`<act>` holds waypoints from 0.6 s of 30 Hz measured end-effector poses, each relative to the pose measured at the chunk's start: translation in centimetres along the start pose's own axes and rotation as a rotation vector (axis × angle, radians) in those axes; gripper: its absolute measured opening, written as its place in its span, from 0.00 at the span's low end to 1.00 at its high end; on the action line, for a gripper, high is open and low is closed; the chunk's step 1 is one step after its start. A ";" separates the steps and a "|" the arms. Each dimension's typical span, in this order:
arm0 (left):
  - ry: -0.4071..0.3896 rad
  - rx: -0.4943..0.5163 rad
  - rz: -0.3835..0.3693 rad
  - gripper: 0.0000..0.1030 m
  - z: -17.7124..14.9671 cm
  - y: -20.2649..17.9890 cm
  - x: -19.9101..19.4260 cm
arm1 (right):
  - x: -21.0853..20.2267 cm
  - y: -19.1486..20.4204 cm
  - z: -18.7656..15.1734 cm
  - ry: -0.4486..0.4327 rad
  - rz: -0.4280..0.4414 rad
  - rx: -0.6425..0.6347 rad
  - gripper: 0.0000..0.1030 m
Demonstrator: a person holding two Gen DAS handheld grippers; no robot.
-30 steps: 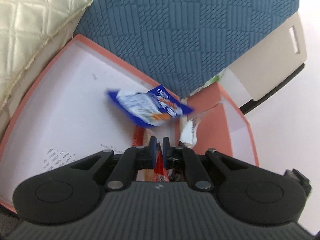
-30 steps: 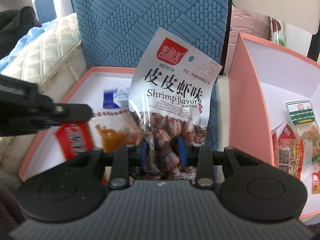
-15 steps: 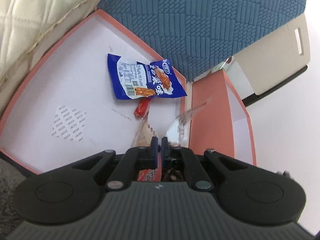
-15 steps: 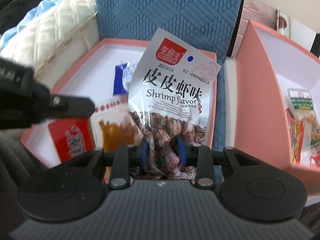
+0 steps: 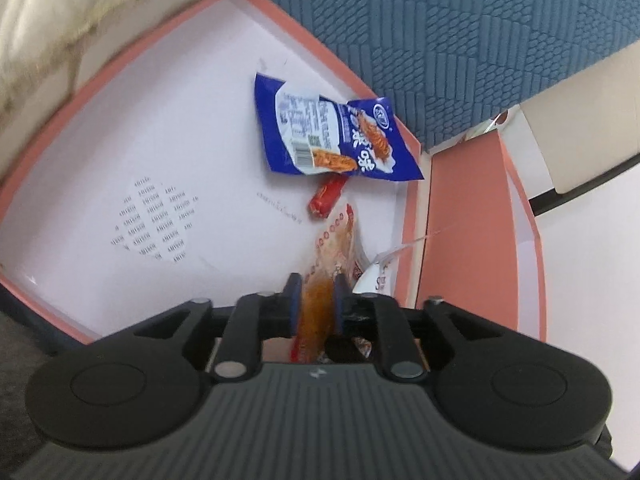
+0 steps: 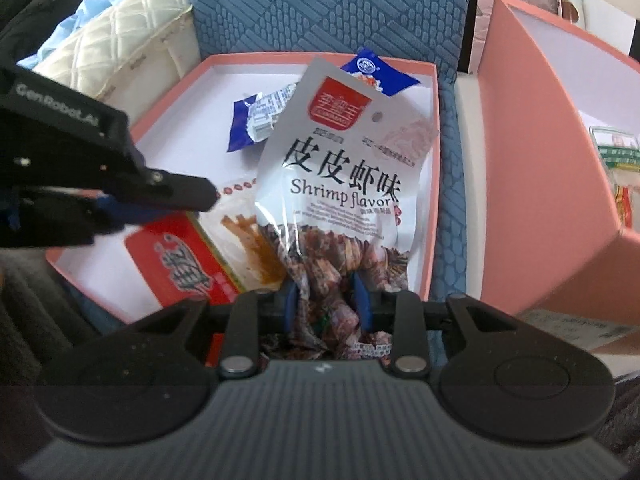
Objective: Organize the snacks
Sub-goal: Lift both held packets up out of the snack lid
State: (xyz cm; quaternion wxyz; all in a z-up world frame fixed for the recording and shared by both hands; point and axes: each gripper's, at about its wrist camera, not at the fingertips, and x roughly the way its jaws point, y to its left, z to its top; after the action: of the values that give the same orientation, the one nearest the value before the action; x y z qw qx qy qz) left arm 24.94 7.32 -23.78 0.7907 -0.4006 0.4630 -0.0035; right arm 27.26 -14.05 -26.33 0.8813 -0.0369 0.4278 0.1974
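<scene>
Between the pads of the right gripper (image 6: 325, 307) stands a shrimp snack bag (image 6: 344, 184), pinched at its lower end, its long axis running up and away from the fingers. It hangs over the near right corner of the pink tray (image 6: 434, 208), so the tray floor lies straight ahead and below this gripper. To its left the left gripper (image 5: 314, 304) is spreading its jaws, and the orange-sauce packet (image 5: 320, 300) sits loosely in the gap, lying lengthwise along the fingers on the tray floor. Beyond that gripper lie a blue packet (image 5: 332, 140) and a small red sweet (image 5: 327, 197). Judging by this, the right hand is nearer the open spot, and a short drop would set the bag flat, top pointing to the tray's far wall.
</scene>
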 end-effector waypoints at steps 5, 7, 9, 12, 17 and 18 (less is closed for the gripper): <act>0.011 -0.017 0.004 0.37 0.2 0.4 0.9 | 0.0 0.1 -0.2 0.004 -0.003 0.014 0.30; 0.009 -0.006 0.013 0.37 0.4 0.3 1.2 | -0.1 0.1 -0.2 0.003 -0.003 0.020 0.29; 0.016 -0.006 0.030 0.37 0.6 0.4 1.7 | -0.4 0.0 -0.2 -0.001 0.000 0.034 0.27; 0.021 -0.006 0.035 0.37 1.0 0.4 2.2 | -0.6 -0.3 -0.3 -0.004 0.006 0.047 0.26; 0.041 -0.002 0.069 0.37 1.7 0.4 3.8 | -0.5 -0.2 -0.3 0.000 0.005 0.044 0.26; 0.047 0.004 0.072 0.37 1.8 0.4 4.1 | -0.5 -0.2 -0.3 0.001 0.005 0.044 0.26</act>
State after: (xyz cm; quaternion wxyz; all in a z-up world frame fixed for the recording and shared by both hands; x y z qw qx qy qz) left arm 28.44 7.21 -26.54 0.7801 -0.3819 0.4954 0.0146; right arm 26.80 -14.45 -26.15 0.8812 -0.0163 0.4325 0.1900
